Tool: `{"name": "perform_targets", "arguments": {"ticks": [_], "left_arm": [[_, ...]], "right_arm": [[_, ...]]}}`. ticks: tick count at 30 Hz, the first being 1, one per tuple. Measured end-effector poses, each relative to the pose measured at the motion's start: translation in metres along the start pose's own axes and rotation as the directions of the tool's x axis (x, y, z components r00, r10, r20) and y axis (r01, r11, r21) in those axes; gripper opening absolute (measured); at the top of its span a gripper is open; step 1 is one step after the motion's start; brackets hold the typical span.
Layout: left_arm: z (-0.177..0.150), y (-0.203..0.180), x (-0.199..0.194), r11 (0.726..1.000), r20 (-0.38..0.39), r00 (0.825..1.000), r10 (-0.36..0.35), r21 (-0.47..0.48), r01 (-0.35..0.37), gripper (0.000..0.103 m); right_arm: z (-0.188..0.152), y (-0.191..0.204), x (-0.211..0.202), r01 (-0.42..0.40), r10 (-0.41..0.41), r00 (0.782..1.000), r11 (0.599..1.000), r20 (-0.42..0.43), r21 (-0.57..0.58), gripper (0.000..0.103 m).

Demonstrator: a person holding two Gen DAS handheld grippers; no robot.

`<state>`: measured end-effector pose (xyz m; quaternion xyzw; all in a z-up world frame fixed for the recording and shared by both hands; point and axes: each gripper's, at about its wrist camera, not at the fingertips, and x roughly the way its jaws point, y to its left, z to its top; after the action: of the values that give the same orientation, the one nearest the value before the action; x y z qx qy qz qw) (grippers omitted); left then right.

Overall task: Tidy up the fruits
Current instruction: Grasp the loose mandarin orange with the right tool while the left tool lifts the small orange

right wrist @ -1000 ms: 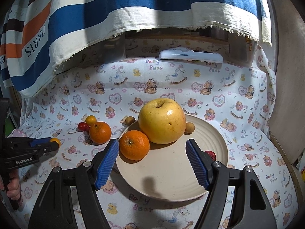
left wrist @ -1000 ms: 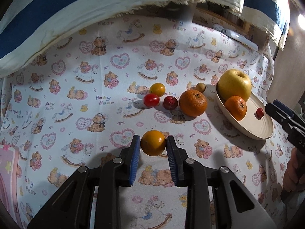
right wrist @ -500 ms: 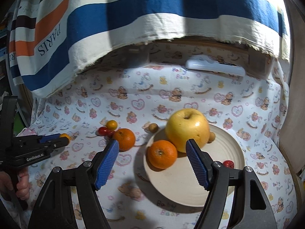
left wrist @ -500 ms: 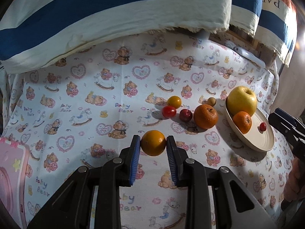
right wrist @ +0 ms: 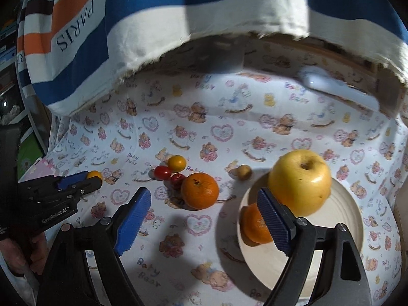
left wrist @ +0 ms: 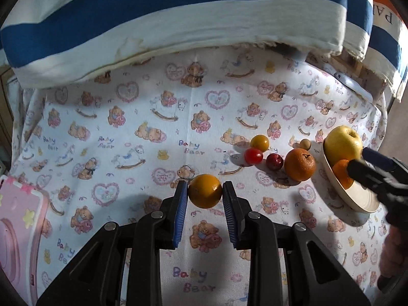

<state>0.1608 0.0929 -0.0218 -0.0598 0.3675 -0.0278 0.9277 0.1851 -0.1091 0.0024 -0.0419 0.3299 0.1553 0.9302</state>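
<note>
My left gripper (left wrist: 205, 195) is shut on a small yellow-orange fruit (left wrist: 205, 194) and holds it above the bear-print cloth; it also shows in the right wrist view (right wrist: 94, 175). My right gripper (right wrist: 204, 219) is open and empty, over the cloth near the plate's left edge. A cream plate (right wrist: 344, 214) holds a yellow apple (right wrist: 299, 181) and a mandarin (right wrist: 255, 225). On the cloth lie a large mandarin (right wrist: 200, 190), a yellow tomato (right wrist: 176, 163), a red tomato (right wrist: 162, 172), a dark red fruit (right wrist: 177, 179) and a small tan fruit (right wrist: 244, 171).
A striped blue, white and orange cloth (right wrist: 178, 25) hangs over the back of the table. A white device (right wrist: 336, 89) lies at the back right. A pink mat (left wrist: 17, 232) lies at the left edge.
My left gripper has risen and drawn back with the fruit held. My right gripper has lifted and shifted left, so the plate now sits under its right finger.
</note>
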Motion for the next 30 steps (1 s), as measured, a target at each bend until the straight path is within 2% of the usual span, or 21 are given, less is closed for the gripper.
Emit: {"name": "perform_targets", "arguments": {"ticks": [7,15,19,23,30], "left_arm": [[0.003,0.006,-0.003,1.0,0.006,1.0,0.013,-0.019,-0.013,0.027],[0.002,0.006,-0.002,1.0,-0.003,1.0,0.015,-0.018,-0.015,0.027],[0.002,0.004,-0.006,1.0,0.011,1.0,0.012,-0.01,-0.012,0.027],[0.003,0.0,-0.014,1.0,0.037,0.999,0.001,-0.003,-0.001,0.027],[0.004,-0.001,-0.02,1.0,0.052,0.999,-0.008,-0.009,0.009,0.027]], "right_arm": [[0.006,0.018,0.054,-0.065,0.052,0.984,0.996,-0.17,-0.068,0.086],[0.012,0.02,0.082,-0.046,0.025,0.981,0.994,-0.195,-0.103,0.086],[0.011,0.015,0.094,-0.006,-0.014,0.977,0.996,-0.215,-0.093,0.066],[0.009,0.012,0.099,0.017,-0.039,0.974,0.995,-0.223,-0.1,0.053],[0.004,0.014,0.095,0.014,-0.035,0.976,0.995,-0.216,-0.096,0.051]]}}
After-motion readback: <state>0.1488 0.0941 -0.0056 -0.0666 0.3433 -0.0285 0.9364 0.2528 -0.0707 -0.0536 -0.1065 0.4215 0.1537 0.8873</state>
